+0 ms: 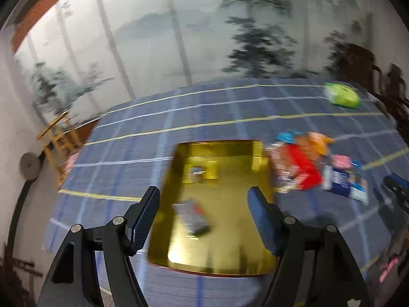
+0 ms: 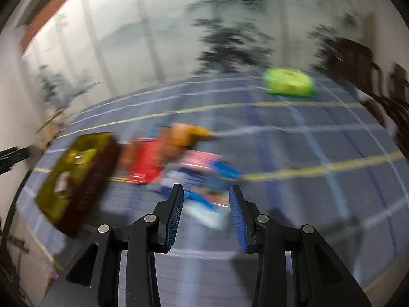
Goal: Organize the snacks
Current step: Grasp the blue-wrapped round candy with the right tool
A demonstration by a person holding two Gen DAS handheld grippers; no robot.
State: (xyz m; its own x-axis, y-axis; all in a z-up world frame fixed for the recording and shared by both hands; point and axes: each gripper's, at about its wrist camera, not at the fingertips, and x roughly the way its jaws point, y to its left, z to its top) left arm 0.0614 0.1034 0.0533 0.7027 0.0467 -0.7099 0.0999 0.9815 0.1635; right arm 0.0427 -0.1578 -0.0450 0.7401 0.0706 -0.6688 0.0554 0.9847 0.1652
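A gold tray (image 1: 230,243) lies on the blue checked tablecloth (image 1: 127,153). A grey snack packet (image 1: 191,217) and a small item (image 1: 202,171) lie in it. My left gripper (image 1: 203,190) hovers over the tray, open, with nothing between its pads. Right of the tray is a pile of snacks: red (image 1: 304,168), orange (image 1: 317,143), pink (image 1: 340,161) and blue-white (image 1: 342,181) packets. In the blurred right wrist view, my right gripper (image 2: 206,187) is open above the blue-white packet (image 2: 204,209), beside the red packet (image 2: 145,161) and the tray (image 2: 74,176).
A green packet (image 1: 342,94) lies alone at the far right of the cloth, also the green packet (image 2: 288,81). Dark wooden furniture (image 2: 358,58) stands behind the table on the right. A wall painted with trees (image 1: 179,38) runs along the far edge.
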